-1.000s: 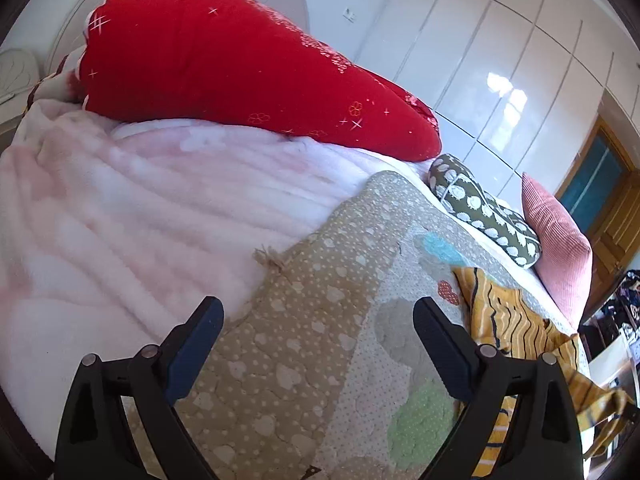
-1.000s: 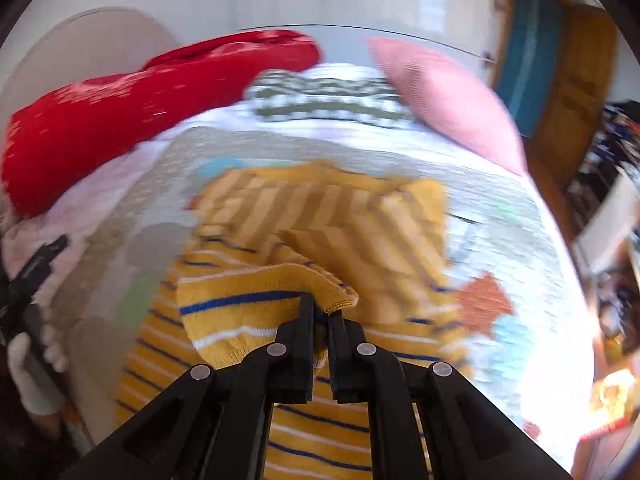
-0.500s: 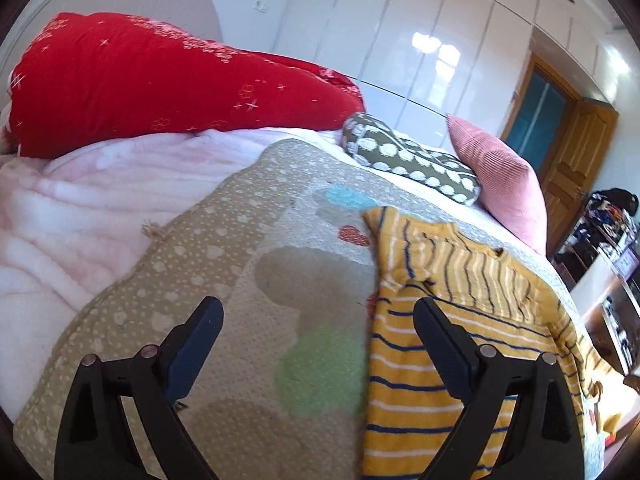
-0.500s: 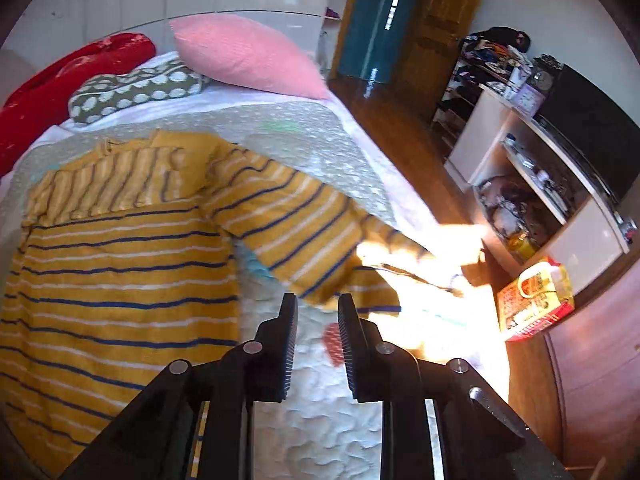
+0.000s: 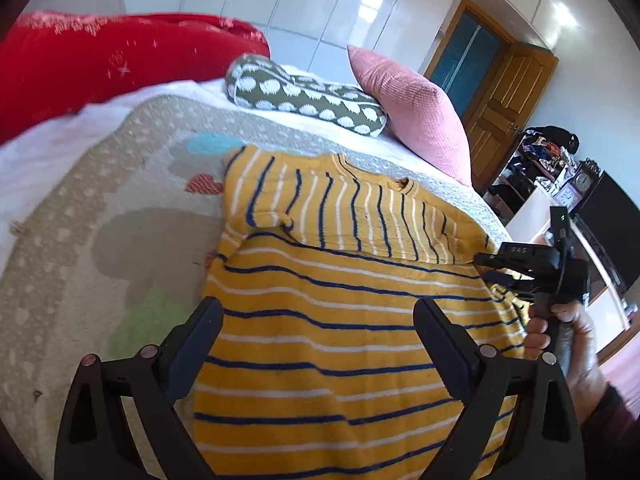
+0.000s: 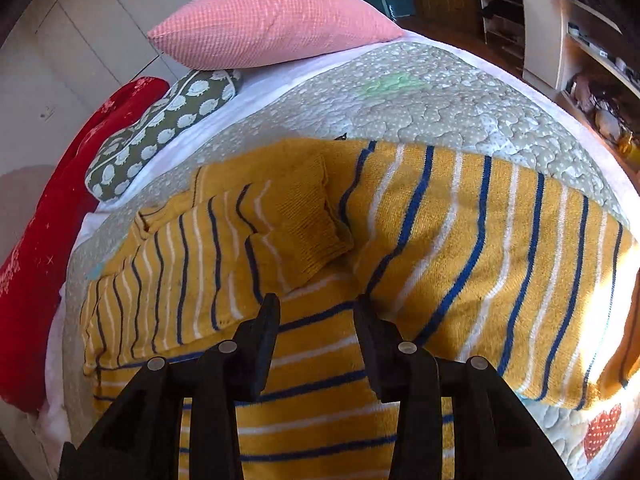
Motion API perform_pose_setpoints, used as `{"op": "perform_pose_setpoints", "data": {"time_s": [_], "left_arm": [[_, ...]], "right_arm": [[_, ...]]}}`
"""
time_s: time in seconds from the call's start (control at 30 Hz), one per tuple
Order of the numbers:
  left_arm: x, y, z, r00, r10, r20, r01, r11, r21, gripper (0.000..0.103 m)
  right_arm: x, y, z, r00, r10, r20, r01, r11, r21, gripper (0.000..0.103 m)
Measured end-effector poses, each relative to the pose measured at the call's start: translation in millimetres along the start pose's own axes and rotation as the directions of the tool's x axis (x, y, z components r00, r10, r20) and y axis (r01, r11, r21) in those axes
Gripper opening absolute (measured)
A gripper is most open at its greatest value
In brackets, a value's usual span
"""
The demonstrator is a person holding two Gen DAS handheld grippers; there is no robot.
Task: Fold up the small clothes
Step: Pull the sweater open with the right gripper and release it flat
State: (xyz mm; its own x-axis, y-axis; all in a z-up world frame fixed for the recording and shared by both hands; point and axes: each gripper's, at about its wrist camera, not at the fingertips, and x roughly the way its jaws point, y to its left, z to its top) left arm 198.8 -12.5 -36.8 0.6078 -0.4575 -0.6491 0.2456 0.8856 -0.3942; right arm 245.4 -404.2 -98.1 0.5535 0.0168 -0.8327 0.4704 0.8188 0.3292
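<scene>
A mustard-yellow knitted sweater with navy and white stripes lies spread on the beige quilted dotted bedcover of the bed, one sleeve folded across its chest and the other lying out to the side. Above its body hangs the left hand-held gripper, fingers spread wide and empty. The right hand-held gripper, gripped by a hand, is opening just over the sleeves with nothing pinched. Beyond lie a pink ribbed pillow, an olive hedgehog-print bolster and a red quilt.

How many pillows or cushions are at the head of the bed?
3: a long red pillow at the left, an olive bolster with white hedgehog print in the middle, and a pink textured cushion at the right. Others may lie hidden behind them.
</scene>
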Motion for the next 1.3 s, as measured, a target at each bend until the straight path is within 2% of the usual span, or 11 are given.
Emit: {"op": "perform_pose_setpoints", "data": {"time_s": [0.17, 0.23, 0.37, 0.53, 0.57, 0.63, 0.7, 0.87, 1.03, 1.17, 1.3], "left_arm": [[69, -8, 30, 0.985, -0.086, -0.148, 0.075, 0.994, -0.077, 0.096], [86, -11, 36, 0.976, -0.122, -0.183, 0.103, 0.988, -0.112, 0.096], [110, -26, 39, 0.962, -0.164, -0.217, 0.137, 0.981, -0.134, 0.096], [127, -48, 33, 0.947, -0.202, -0.251, 0.167, 0.974, -0.155, 0.096], [126, -48, 32, 0.946, -0.202, -0.255, 0.165, 0.974, -0.158, 0.090], [115, -43, 29, 0.946, -0.203, -0.254, 0.161, 0.971, -0.177, 0.055], [93, -25, 20, 0.945, -0.217, -0.246, 0.163, 0.962, -0.220, 0.047], [-24, 35, -7, 0.996, -0.007, -0.091, -0.012, 0.979, -0.205, 0.060], [-143, 107, -28, 0.965, 0.259, 0.049, -0.240, 0.939, -0.248, 0.067], [-214, 150, -43, 0.911, 0.396, 0.114, -0.350, 0.890, -0.294, 0.073], [-250, 172, -53, 0.887, 0.436, 0.150, -0.375, 0.872, -0.316, 0.076]], "right_arm": [[25, -5, 23, 0.999, 0.043, 0.009, -0.044, 0.997, 0.063, 0.040], [26, 2, 28, 0.999, 0.042, 0.015, -0.043, 0.999, 0.025, 0.007], [2, 23, 31, 0.994, 0.091, 0.054, -0.086, 0.993, -0.082, 0.006], [-59, 57, 17, 0.953, 0.301, 0.044, -0.288, 0.939, -0.186, 0.006], [-72, 66, 12, 0.941, 0.336, 0.038, -0.322, 0.923, -0.210, 0.006], [-98, 84, 1, 0.925, 0.378, 0.035, -0.355, 0.895, -0.269, 0.006], [-119, 103, -13, 0.913, 0.408, 0.021, -0.380, 0.867, -0.321, 0.006], [-151, 163, -63, 0.904, 0.426, -0.040, -0.385, 0.770, -0.509, 0.006], [-154, 225, -139, 0.877, 0.448, -0.173, -0.444, 0.617, -0.650, 0.006], [-148, 263, -218, 0.804, 0.477, -0.355, -0.573, 0.462, -0.677, 0.006], [-138, 280, -297, 0.671, 0.489, -0.558, -0.734, 0.330, -0.593, 0.007]]}}
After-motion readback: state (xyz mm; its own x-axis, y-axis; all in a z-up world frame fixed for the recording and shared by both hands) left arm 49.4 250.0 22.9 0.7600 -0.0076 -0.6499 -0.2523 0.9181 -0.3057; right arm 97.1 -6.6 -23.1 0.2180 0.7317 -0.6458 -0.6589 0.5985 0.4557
